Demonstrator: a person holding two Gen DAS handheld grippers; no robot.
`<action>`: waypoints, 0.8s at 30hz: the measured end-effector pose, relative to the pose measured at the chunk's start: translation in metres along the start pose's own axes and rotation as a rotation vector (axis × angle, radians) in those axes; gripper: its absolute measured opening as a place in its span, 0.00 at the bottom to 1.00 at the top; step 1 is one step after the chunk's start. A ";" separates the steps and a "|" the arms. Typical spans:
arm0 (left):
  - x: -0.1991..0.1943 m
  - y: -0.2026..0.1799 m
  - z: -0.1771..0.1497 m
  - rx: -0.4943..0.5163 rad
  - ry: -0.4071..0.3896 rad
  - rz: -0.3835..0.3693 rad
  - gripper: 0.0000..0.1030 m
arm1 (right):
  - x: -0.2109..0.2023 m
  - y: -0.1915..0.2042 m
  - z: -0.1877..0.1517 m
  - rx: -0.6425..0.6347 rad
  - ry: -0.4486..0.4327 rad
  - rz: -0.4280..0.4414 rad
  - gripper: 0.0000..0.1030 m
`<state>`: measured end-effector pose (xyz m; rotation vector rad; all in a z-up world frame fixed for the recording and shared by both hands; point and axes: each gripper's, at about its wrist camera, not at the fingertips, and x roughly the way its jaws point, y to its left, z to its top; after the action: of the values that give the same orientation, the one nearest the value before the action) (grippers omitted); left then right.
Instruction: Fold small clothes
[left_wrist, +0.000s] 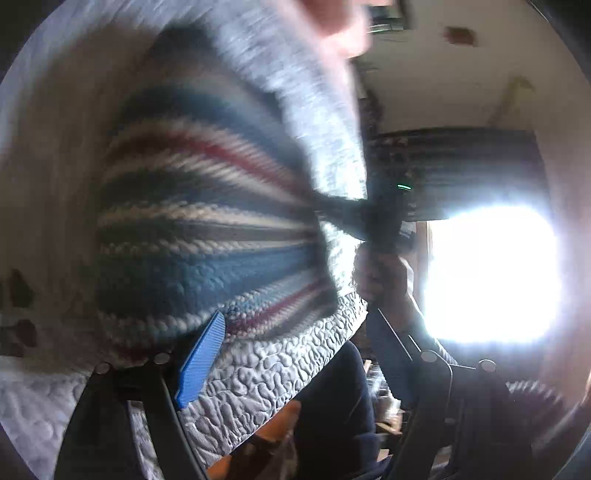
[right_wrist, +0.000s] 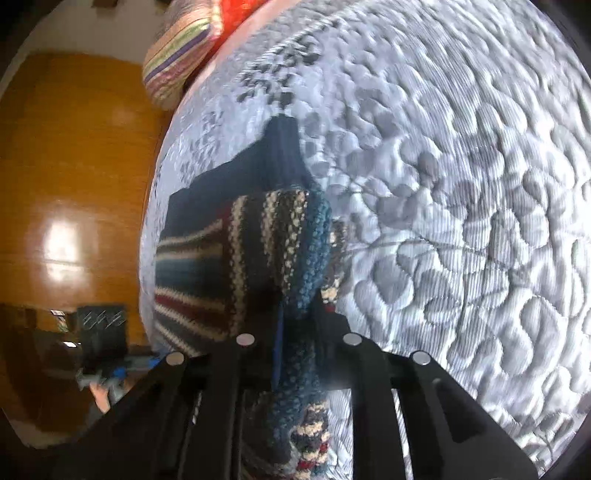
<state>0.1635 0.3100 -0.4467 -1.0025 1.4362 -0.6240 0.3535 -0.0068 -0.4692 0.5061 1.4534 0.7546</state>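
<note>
Striped knit sweater (right_wrist: 236, 258) blurred, bunched inside right gripper (right_wrist: 295, 350), hiding its fingertips

Quilted grey bedspread (right_wrist: 461, 221), glossy wooden wardrobe (right_wrist: 74, 184), bright window (left_wrist: 487, 273)

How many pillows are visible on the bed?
1. A striped pillow lies at the far edge of the quilted bed cover, at the upper left in the right wrist view. Others may be hidden outside the frame.

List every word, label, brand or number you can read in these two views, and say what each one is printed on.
No readable text in either view.
Striped knit garment: stripes only, no label showing.
Quilted bedcover: dark printed marks near its far edge, blurred, not legible as text.
Dark device low in the right wrist view: pale markings, too small to read.
</note>
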 end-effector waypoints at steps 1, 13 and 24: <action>0.005 0.001 0.005 -0.027 0.010 -0.020 0.75 | -0.008 0.007 -0.002 -0.014 -0.024 -0.024 0.21; 0.015 -0.023 -0.009 -0.011 0.123 0.099 0.62 | 0.037 0.087 -0.107 -0.354 0.218 -0.121 0.13; 0.017 -0.084 -0.008 0.169 0.084 0.038 0.66 | -0.014 0.073 -0.010 -0.193 0.011 -0.015 0.18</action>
<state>0.1754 0.2535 -0.3827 -0.8226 1.4463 -0.7541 0.3336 0.0308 -0.4078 0.3431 1.3765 0.8763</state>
